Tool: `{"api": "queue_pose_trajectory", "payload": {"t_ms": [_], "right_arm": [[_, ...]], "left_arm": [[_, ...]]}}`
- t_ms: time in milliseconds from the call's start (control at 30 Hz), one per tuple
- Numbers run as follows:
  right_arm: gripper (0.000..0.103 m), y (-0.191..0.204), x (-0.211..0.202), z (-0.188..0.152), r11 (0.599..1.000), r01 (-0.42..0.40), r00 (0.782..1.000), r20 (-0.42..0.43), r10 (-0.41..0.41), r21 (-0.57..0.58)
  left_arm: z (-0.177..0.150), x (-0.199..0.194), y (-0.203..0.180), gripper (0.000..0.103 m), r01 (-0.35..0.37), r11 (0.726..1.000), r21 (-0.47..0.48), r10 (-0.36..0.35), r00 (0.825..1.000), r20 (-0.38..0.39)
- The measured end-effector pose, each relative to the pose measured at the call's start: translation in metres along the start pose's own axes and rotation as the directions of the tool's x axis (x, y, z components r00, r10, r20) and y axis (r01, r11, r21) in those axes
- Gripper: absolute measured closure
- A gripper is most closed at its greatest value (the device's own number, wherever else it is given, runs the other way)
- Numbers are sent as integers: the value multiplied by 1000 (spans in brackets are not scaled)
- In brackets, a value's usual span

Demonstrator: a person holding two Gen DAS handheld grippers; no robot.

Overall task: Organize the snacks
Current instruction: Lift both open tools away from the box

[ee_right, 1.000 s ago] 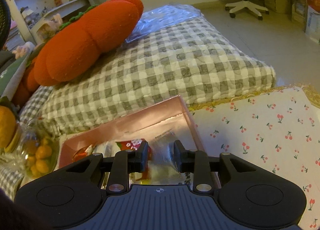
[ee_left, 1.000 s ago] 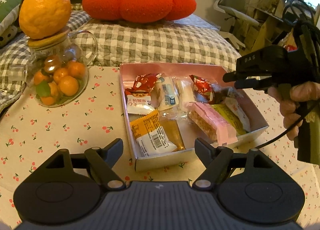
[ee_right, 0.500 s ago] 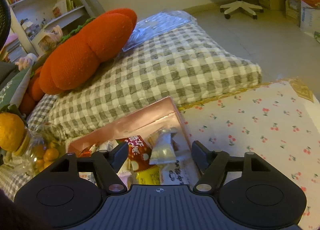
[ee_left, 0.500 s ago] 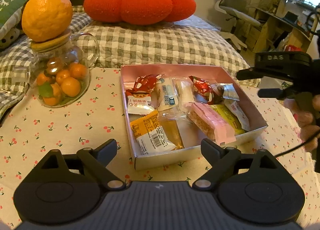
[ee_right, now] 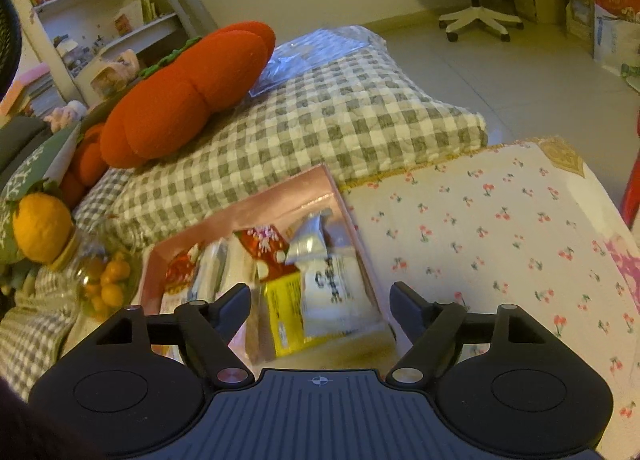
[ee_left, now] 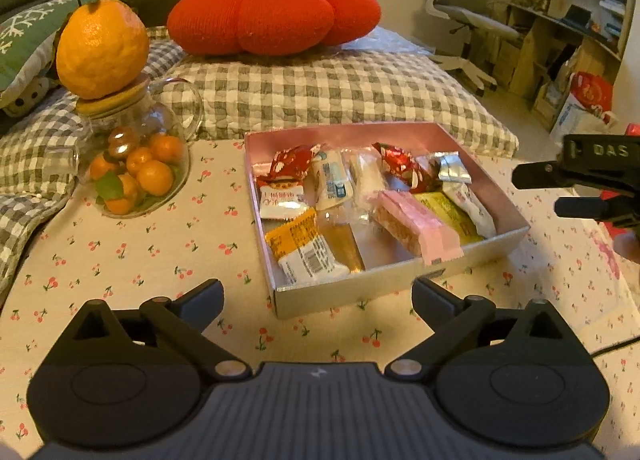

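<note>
Snacks (ee_left: 360,199): wrapped packets lying loose in the pink box (ee_left: 400,292) on the cherry-print worktop (ee_left: 120,260).
Handling: light, crinkly, slippery film; likely crushable, best pinched at a sealed end.
Left tongs (ee_left: 316,298): just opened wide, empty, before the box's near wall.
Right tongs (ee_right: 320,302): just opened, nothing gripped.
Left view only: the glass jar (ee_left: 136,175) in full, and the right tongs from the side.
Right view only: bare worktop right of the box.

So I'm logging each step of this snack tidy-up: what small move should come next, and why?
Probably draw both hands back and finish. The left gripper and right gripper have just been opening and hold nothing, every snack in view, like the pink bar, already lies in the box, and none shows on the tablecloth.
</note>
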State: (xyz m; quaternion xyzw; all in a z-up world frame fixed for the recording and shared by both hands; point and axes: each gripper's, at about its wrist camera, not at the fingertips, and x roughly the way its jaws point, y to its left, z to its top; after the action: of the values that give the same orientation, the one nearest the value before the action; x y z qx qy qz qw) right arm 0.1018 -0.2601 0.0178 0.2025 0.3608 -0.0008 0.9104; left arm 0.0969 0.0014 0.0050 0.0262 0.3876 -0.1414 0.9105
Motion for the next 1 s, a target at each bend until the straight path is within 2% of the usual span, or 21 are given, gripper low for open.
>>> {"api": "queue_pose_trajectory", "payload": {"t_ms": [267,333,400,500,667,800,1000], "right_arm": [[23,2,-31,-32,1000,11,1000,2,-11,-17],[23,5,-41,-41,999,18,1000,24,-18,-36],[16,8,-49,-50,999,14,999,33,-12,-51],[15,13,-59,-62,996,26,999,32,-23,-84],[14,19,-72,-71,991,69,997,24,-67,-113],[14,19,-81,-76,993,44,999,19,-42,-113],[11,25,-81,-84,986,56,998,6,-55,-159]], "left_arm": [[-8,-12,-6,1,-18,1000,-20,18,1000,-9],[-10,-17,-11,1,-36,999,-6,36,999,-11],[-11,-23,-16,1,-55,998,12,56,998,-10],[-13,-31,-20,1,-78,997,15,78,997,-14],[-19,-44,-24,1,-112,994,9,113,993,-26],[-23,-49,-23,0,-126,992,-18,125,991,-43],[-26,-56,-26,0,-141,989,-35,140,990,-30]]}}
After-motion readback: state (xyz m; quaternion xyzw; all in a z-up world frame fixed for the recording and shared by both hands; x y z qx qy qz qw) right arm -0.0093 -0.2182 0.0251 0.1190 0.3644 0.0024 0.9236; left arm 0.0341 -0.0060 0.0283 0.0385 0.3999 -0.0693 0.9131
